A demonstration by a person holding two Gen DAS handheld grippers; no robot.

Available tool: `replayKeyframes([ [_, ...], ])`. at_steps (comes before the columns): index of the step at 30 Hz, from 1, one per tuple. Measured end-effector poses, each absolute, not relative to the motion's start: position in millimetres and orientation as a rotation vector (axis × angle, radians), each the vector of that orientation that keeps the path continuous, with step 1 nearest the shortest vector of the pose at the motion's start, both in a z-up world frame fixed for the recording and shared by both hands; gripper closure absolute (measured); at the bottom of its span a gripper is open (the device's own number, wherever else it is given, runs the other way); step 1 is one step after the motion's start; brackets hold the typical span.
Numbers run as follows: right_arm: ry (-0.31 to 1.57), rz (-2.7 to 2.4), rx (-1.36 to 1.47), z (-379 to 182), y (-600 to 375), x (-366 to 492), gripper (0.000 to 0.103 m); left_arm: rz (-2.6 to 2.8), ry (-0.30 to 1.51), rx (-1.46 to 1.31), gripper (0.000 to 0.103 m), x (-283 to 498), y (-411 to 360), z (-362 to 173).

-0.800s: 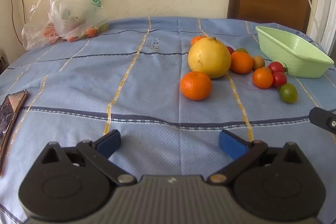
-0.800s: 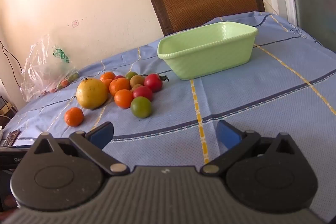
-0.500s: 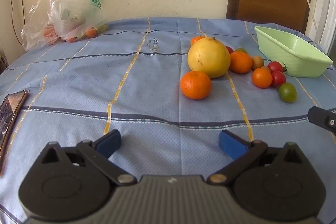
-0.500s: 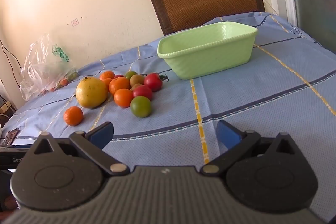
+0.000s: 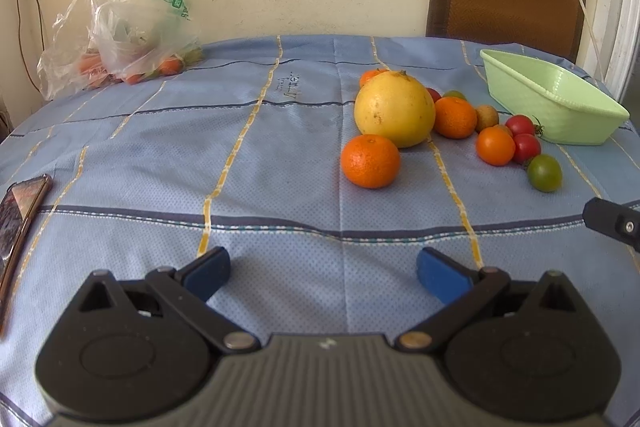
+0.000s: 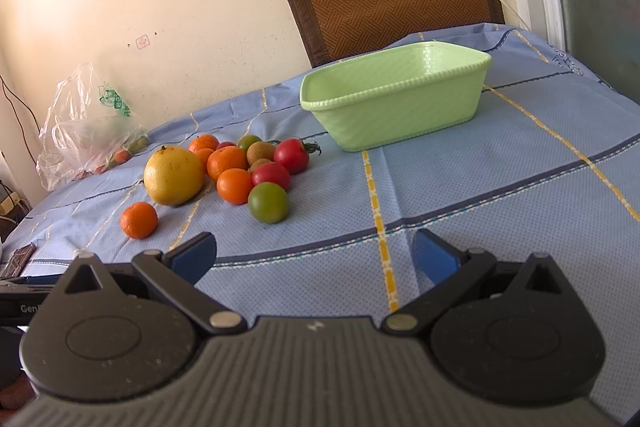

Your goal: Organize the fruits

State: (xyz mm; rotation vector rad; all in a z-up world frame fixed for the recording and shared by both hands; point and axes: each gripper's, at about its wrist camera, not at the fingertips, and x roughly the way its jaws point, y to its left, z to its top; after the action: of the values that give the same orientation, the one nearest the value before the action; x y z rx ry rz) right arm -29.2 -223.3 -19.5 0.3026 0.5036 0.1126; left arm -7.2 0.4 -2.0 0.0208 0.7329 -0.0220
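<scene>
So up close both are spread wide with nothing between the pads: the left hand-held gripper [image 5: 323, 277] and the right hand-held gripper [image 6: 314, 258] each hang over bare blue cloth on the table [image 5: 280, 155]. Past them the fruit pile sits beside the green basket [image 6: 394, 115], and the big yellow fruit [image 5: 394, 115] hides most of one orange behind it. Only the left view shows the phone [image 5: 20, 211], cut off at the edge, while what's in the plastic bag [image 5: 120, 39] stays blurry.
</scene>
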Motion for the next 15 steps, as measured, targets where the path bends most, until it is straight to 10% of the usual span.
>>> replayKeyframes([
  [15,0.507,0.094,0.271,-18.9,-219.9,-29.3,0.000,-0.032,0.700,0.030,0.000,-13.6,0.5,-3.3],
])
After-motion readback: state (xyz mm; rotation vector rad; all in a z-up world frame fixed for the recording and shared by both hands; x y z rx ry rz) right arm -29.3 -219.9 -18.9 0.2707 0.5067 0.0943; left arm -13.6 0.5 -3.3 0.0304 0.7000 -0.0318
